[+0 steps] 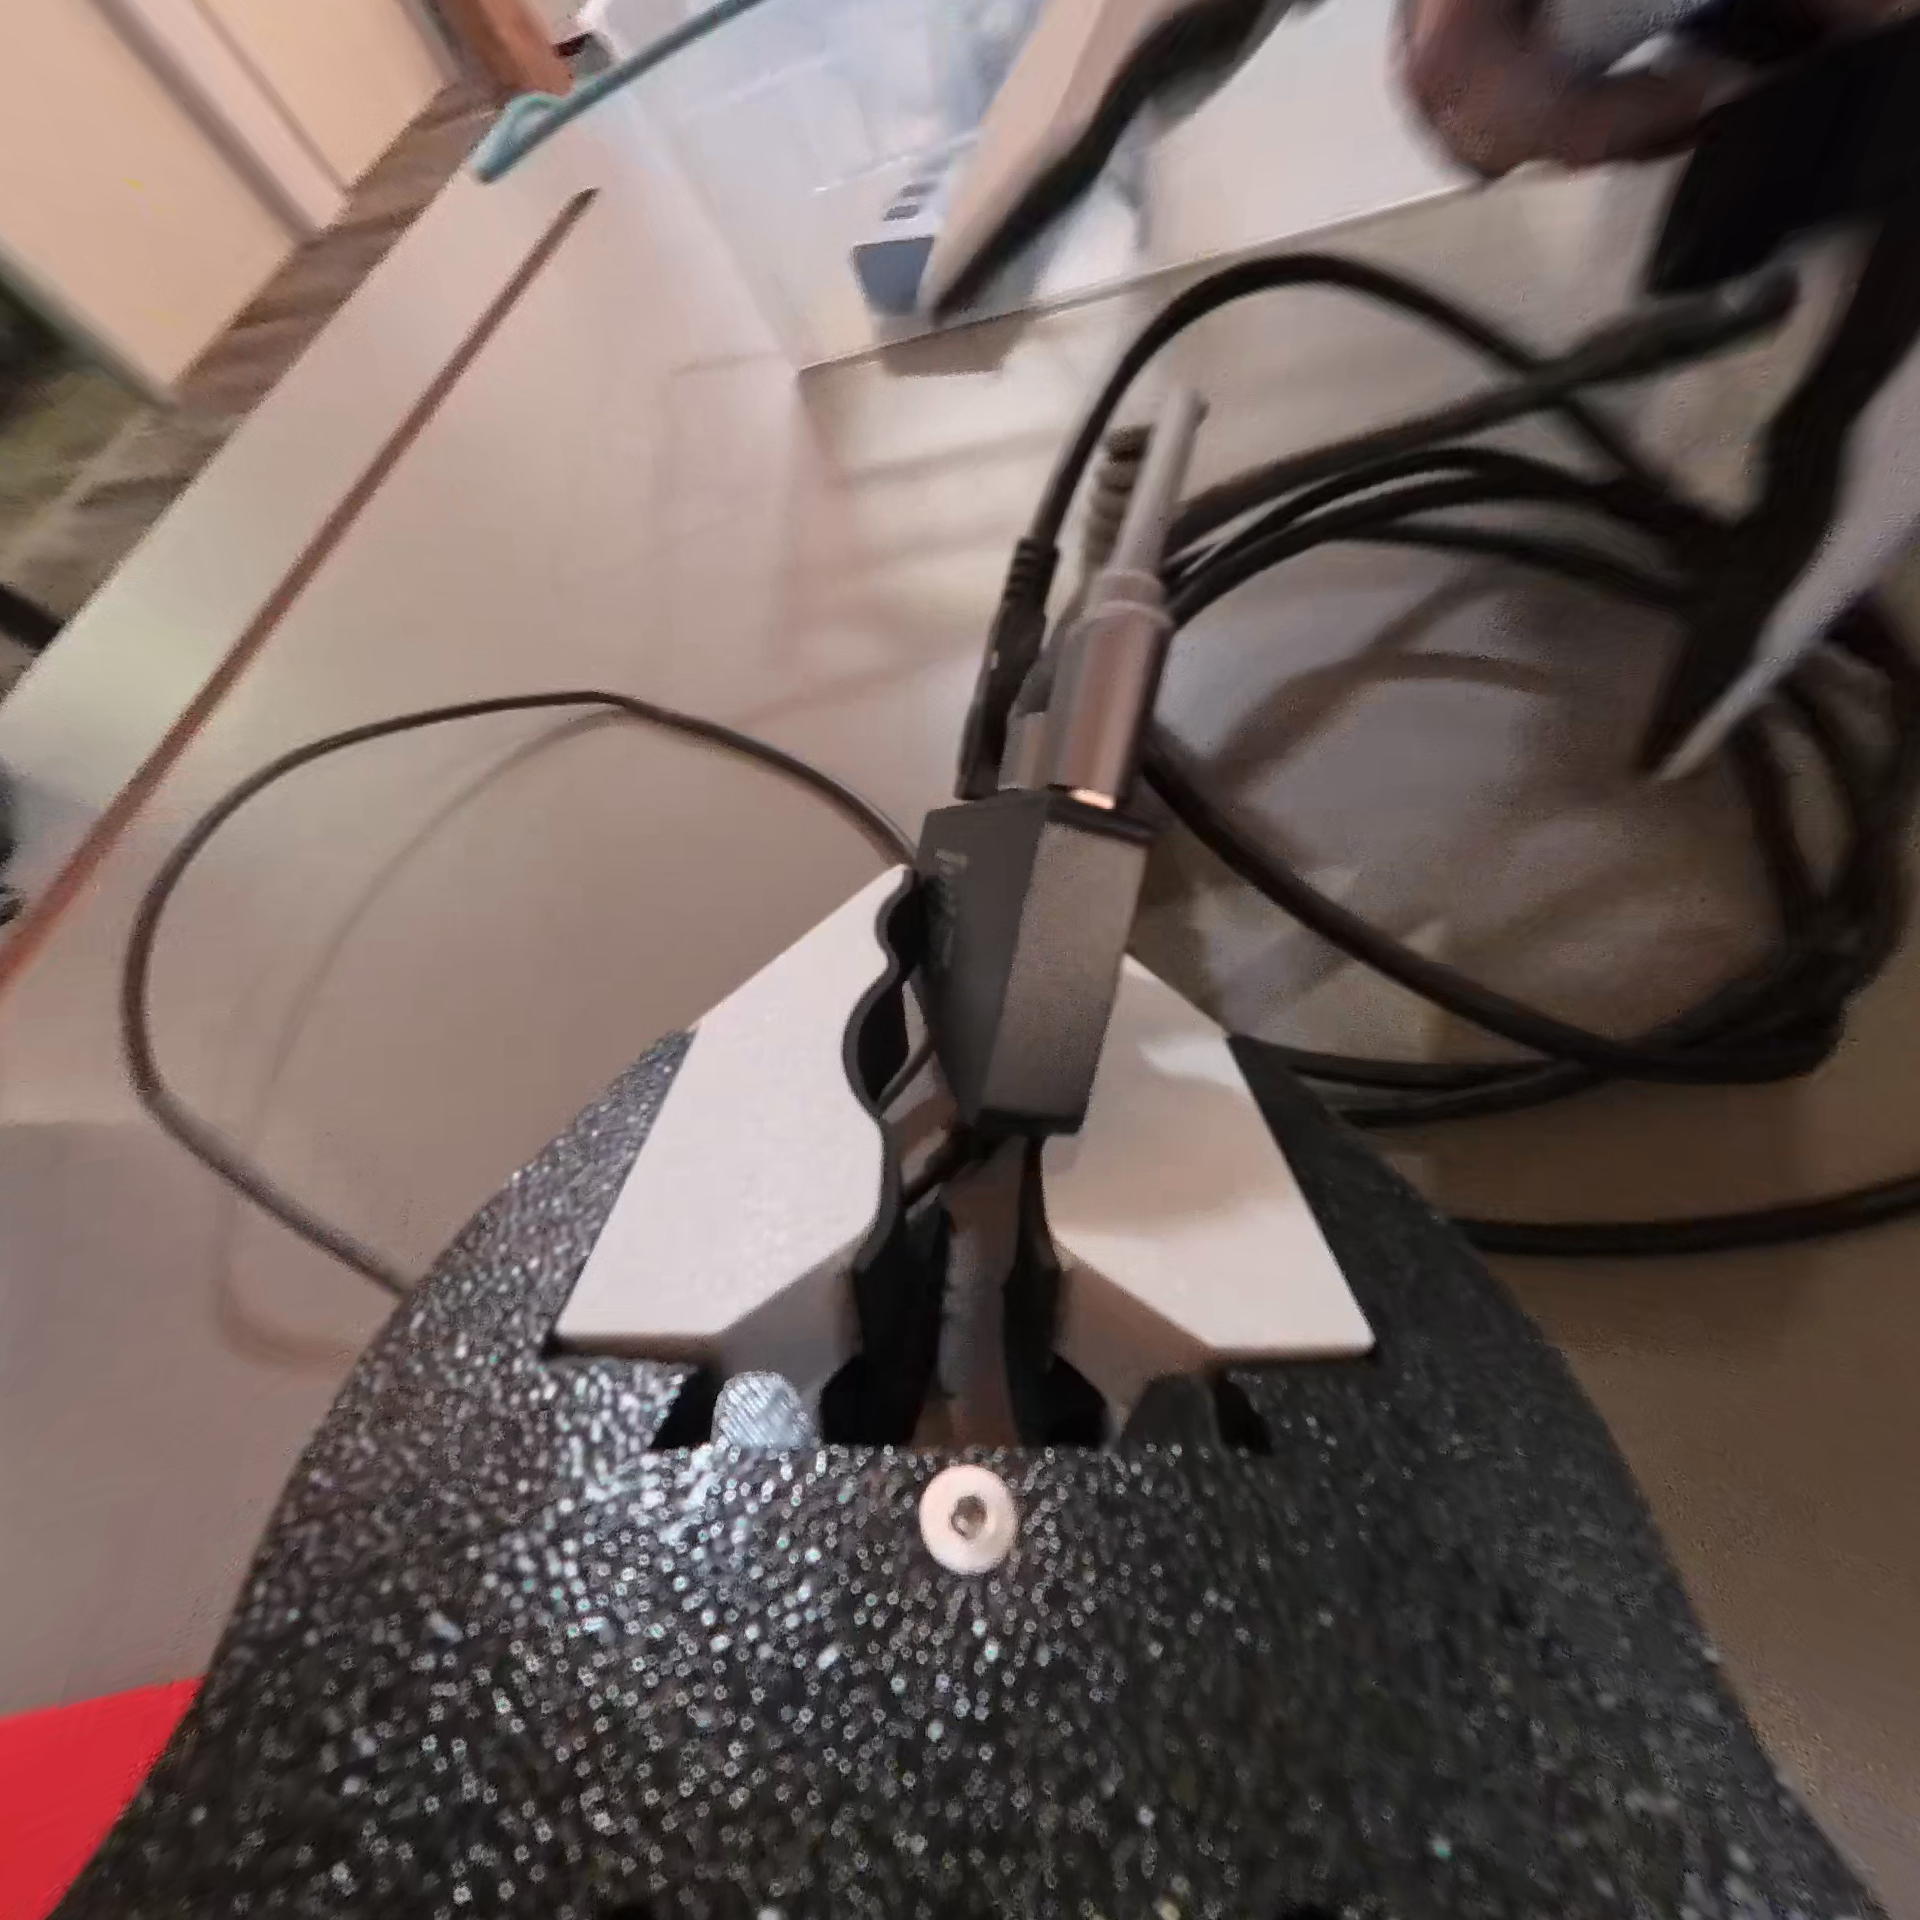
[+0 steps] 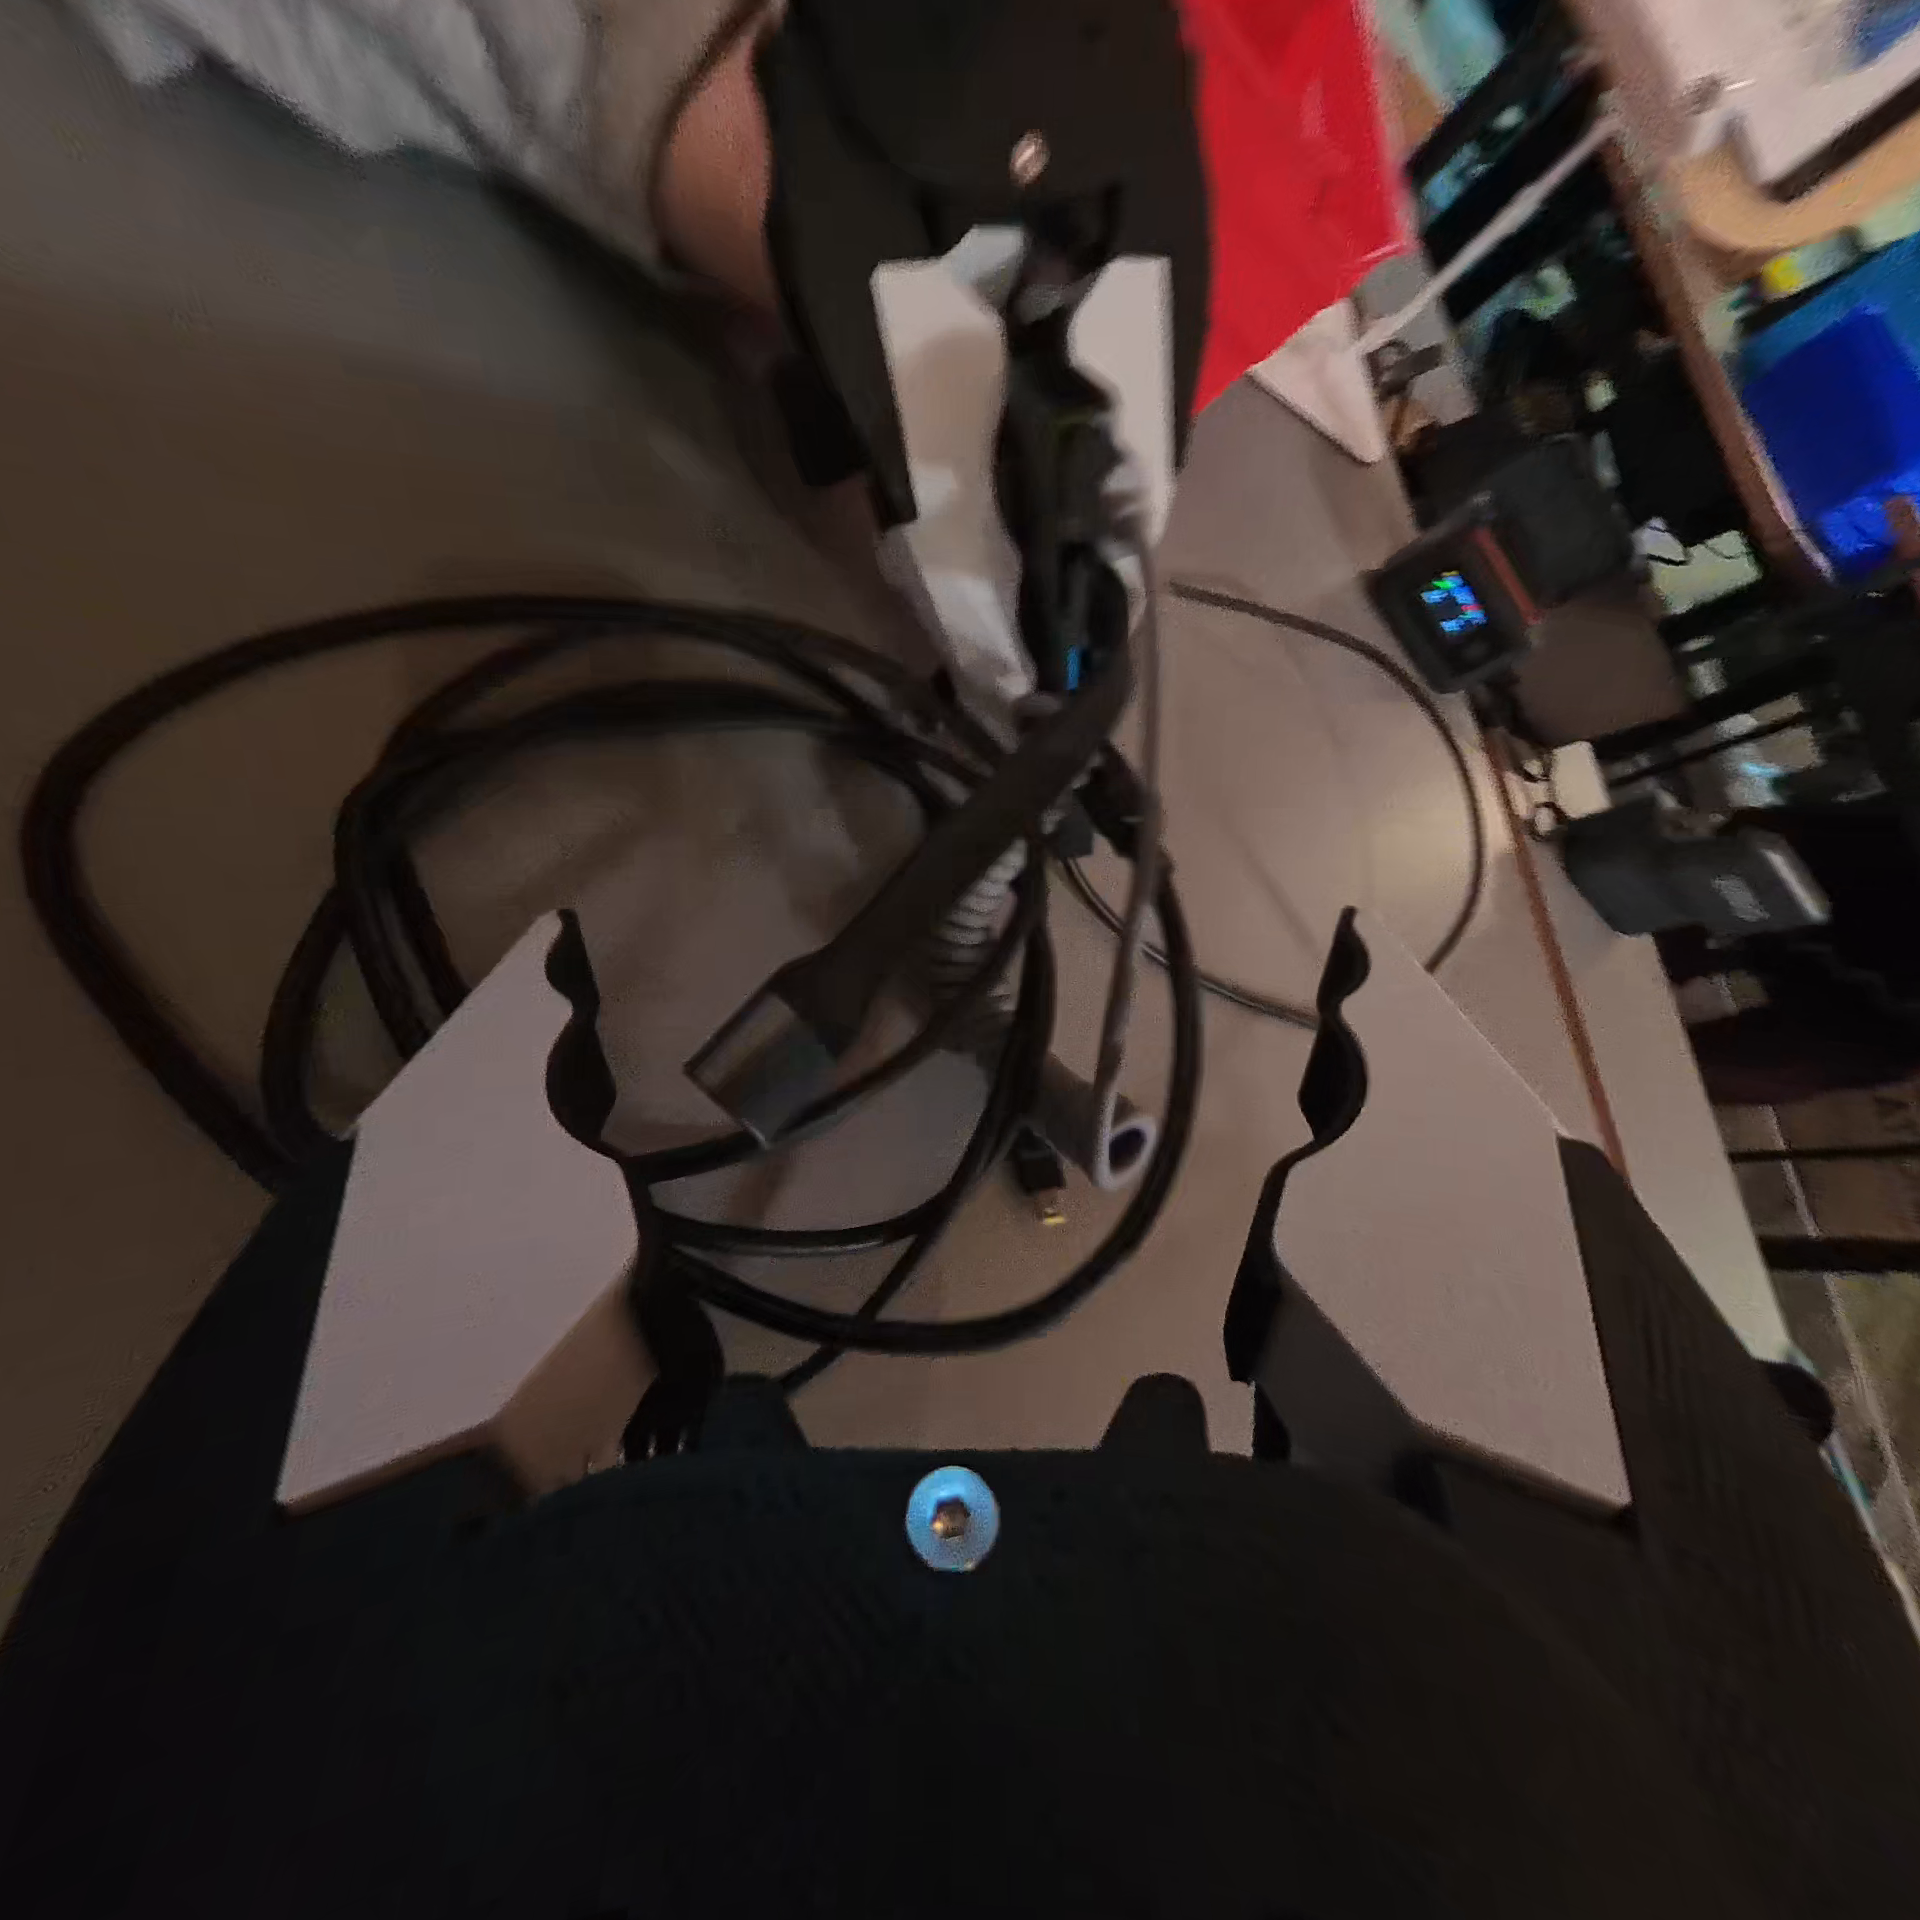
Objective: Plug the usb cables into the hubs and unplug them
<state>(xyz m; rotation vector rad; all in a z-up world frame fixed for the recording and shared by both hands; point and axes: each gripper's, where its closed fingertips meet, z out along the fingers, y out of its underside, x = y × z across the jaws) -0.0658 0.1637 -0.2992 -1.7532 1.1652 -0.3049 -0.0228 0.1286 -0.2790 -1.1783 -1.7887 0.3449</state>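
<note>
I am clenching the hub (image 1: 1023, 966) in my left gripper (image 1: 997, 1039), two plugs (image 1: 1081, 686) seated at its 12 o'clock end. My right gripper (image 2: 956, 1049) is hanging released over loose cables (image 2: 582, 727) on the surface (image 2: 208, 436); a free plug (image 2: 774, 1070) is waiting, so I judge plugging partly done, unplugging left.

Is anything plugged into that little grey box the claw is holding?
Yes. Plugs stand in the top end of the hub, among them a silver plug, while the left gripper clamps it.
</note>
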